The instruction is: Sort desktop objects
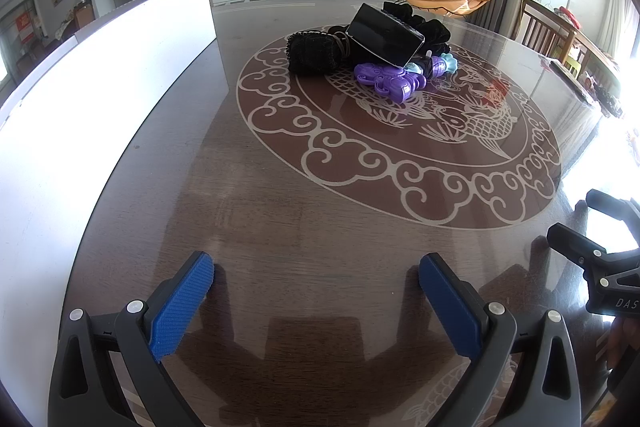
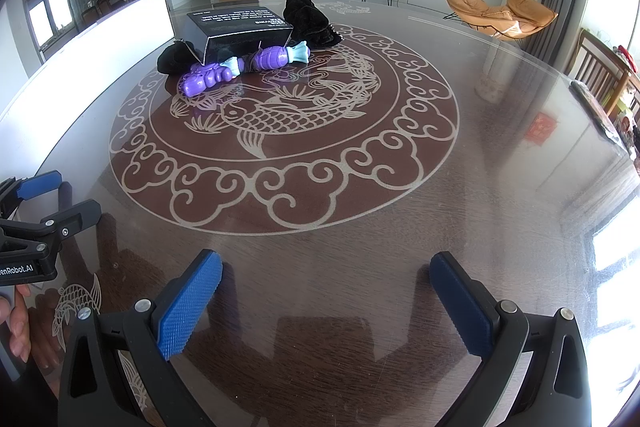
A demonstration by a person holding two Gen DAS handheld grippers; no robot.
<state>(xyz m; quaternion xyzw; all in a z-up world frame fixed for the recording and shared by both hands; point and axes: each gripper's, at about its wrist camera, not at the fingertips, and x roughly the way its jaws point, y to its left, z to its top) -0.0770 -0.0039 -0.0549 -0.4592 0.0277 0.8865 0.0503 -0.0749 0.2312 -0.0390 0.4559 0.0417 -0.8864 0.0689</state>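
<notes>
**Sizing up the pile before the first grab**

Lying in a heap at the far side of the glossy dark bench with the carp roundel, well apart from both tongs, the things read left to right in the right wrist view. The black knitted pouch looks soft and light; pinch it anywhere. The glossy black cardboard box, tilted atop the rest, is likely stiff, light and slippery, so grip a narrow edge. The purple and teal plastic toy seems rigid; take its slim middle. The black velvety cloth should bunch easily. Left tongs and right tongs both gape wide, empty.
</notes>
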